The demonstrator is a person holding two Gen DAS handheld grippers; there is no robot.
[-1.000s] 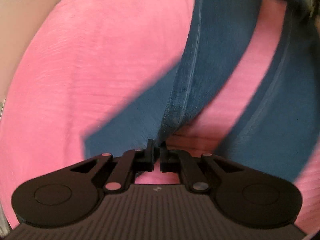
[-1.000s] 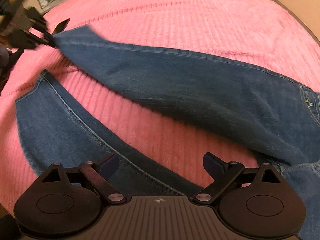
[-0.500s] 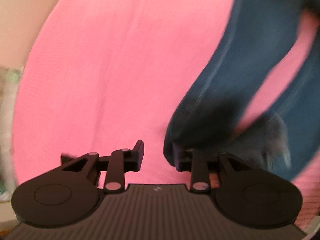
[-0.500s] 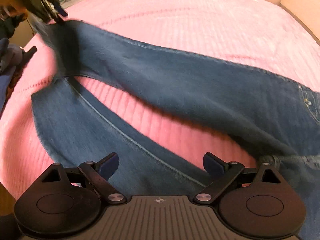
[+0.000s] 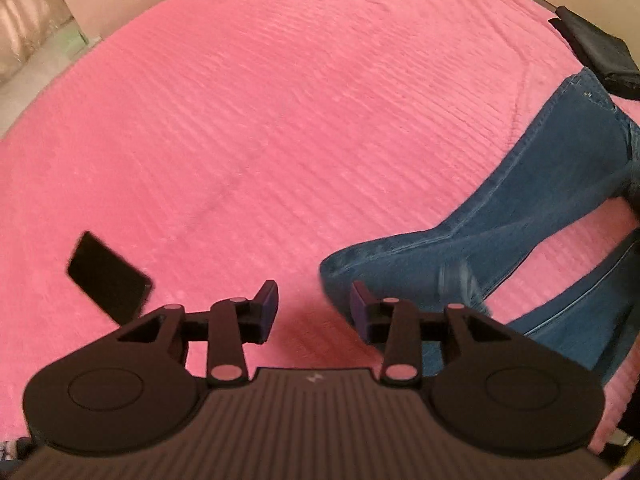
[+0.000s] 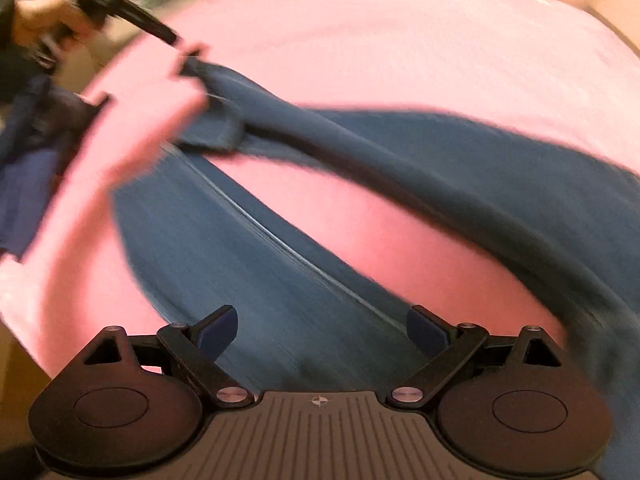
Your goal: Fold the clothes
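Note:
Blue jeans [image 5: 532, 216] lie spread on a pink bedspread [image 5: 280, 120]. In the left wrist view the end of one leg [image 5: 384, 264] rests bunched on the bed, right beside the right finger of my left gripper [image 5: 314, 300]. That gripper is open, with only pink cover between its pads. In the blurred right wrist view the two legs fan apart: the upper leg [image 6: 420, 152] and the lower leg [image 6: 248, 248]. My right gripper [image 6: 322, 326] hovers wide open over the lower leg, holding nothing. A hand [image 6: 36, 20] shows at top left.
A flat black rectangular object [image 5: 106, 276] lies on the bedspread left of the left gripper. A dark folded item [image 5: 600, 52] sits at the bed's far right corner. Dark blue cloth [image 6: 28, 168] hangs off the bed's left edge. Pale walls border the bed.
My left gripper was shut on the hem of a jeans leg; it has opened, let the leg drop and drawn back with a roll. The right gripper stayed open and shifted over the lower leg.

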